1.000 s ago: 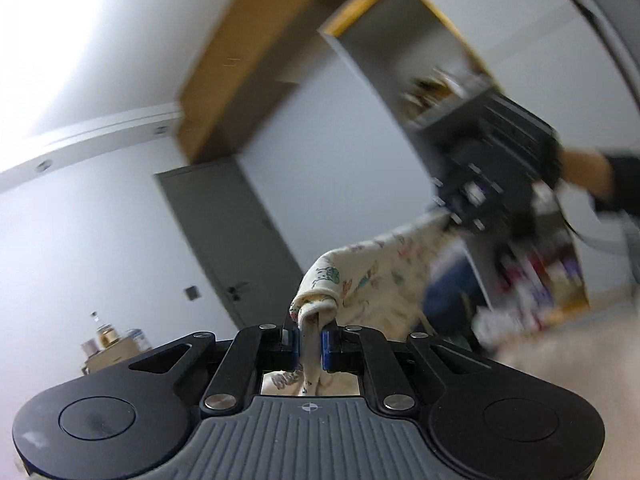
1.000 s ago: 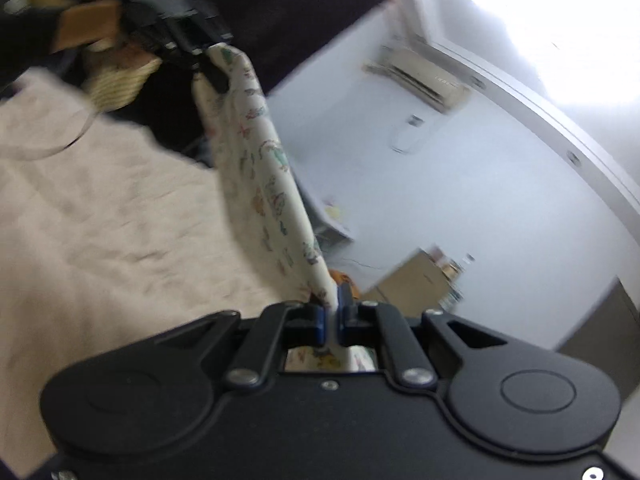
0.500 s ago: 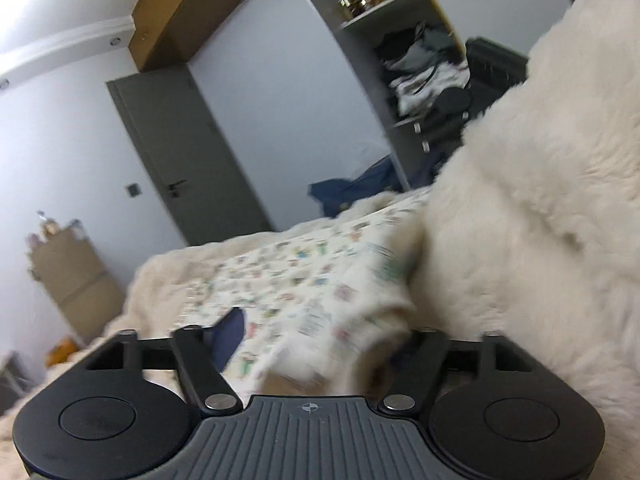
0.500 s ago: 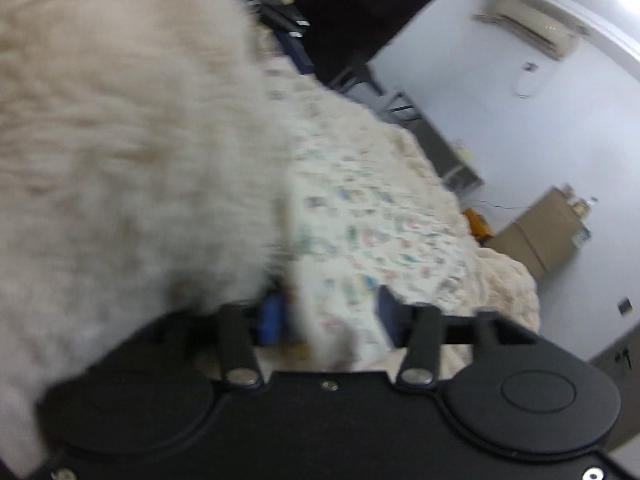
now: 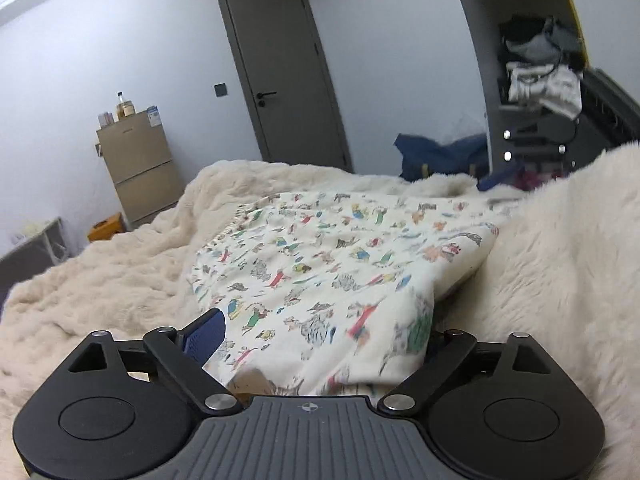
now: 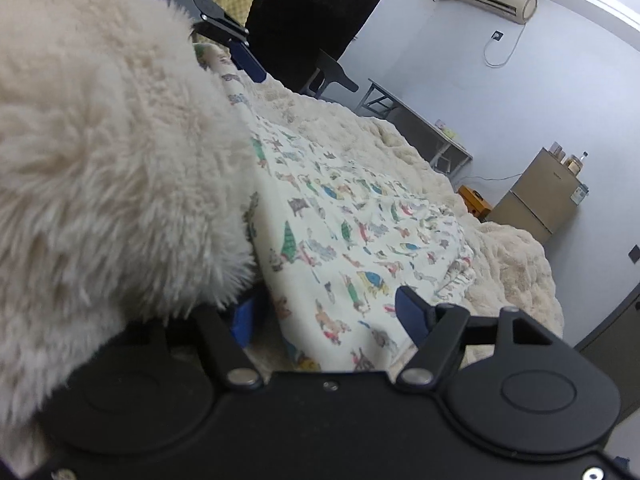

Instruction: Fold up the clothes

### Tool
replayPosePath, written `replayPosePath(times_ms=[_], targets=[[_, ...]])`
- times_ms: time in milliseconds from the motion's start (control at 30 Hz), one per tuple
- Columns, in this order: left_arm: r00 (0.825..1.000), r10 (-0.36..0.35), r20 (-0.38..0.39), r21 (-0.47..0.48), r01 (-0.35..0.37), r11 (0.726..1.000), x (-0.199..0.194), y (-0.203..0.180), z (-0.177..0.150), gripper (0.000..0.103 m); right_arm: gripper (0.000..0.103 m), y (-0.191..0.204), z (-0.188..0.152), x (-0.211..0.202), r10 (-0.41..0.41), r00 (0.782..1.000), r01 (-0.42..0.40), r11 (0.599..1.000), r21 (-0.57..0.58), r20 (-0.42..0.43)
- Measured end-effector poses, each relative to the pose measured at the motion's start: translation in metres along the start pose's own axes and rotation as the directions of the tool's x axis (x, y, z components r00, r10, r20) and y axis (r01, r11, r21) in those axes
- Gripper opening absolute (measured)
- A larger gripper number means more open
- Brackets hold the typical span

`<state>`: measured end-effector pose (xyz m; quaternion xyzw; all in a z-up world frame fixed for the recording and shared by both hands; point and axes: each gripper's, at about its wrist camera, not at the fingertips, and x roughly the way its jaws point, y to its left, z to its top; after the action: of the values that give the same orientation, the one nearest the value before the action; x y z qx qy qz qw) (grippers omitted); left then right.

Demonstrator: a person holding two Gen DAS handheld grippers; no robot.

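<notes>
A cream garment (image 5: 328, 264) printed with small colourful figures lies spread flat on the fluffy cream blanket (image 5: 100, 280) of a bed. My left gripper (image 5: 316, 340) sits low at its near edge. Its jaws are opening, and the cloth lies loose between them, covering the right finger. In the right wrist view the same garment (image 6: 360, 240) runs away from my right gripper (image 6: 328, 320). Those jaws are also opening, with the near hem between the blue pads (image 6: 412, 316) and not pressed. A finger of the left gripper (image 6: 244, 54) shows at the garment's far corner.
A raised fold of the blanket (image 5: 560, 260) crowds the right of the left wrist view and the left of the right wrist view (image 6: 100, 160). Beyond the bed stand a grey door (image 5: 288, 72), a small fridge (image 5: 140, 168), a clothes shelf (image 5: 540, 60), a blue bag (image 5: 440, 156) and a folding table (image 6: 420, 128).
A second ago both grippers were shut on the garment, holding it stretched in the air. They have come down to the bed and opened, and the garment now lies flat.
</notes>
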<state>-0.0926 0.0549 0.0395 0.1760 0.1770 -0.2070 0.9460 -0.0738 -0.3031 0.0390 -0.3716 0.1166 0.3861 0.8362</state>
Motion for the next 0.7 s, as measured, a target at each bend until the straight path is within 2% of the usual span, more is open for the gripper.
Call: replayPosePath(times_ms=[233,467,600,700], targets=[[1.0,-0.009,0.0,-0.012,0.009,1.0,0.005,0.006,-0.001,0.09,0.07,0.005,0.0,0.007,-0.011,1.0,0.011,1.0,-0.028,-0.012],[1.0,-0.019,-0.007,-0.017,0.019,1.0,0.004,0.005,-0.003,0.09,0.071,0.0,0.0,0.008,-0.003,0.999,0.002,1.0,-0.006,-0.034],[0.998,-0.06,0.005,0.033,0.06,0.998,-0.002,0.005,-0.009,0.09,0.072,-0.004,-0.001,0.004,-0.01,0.999,0.01,1.0,-0.013,-0.032],[0.992,-0.122,0.032,0.069,0.12,0.99,-0.006,0.008,-0.016,0.09,0.072,0.0,-0.002,0.003,-0.006,1.0,0.005,0.999,-0.035,-0.015]])
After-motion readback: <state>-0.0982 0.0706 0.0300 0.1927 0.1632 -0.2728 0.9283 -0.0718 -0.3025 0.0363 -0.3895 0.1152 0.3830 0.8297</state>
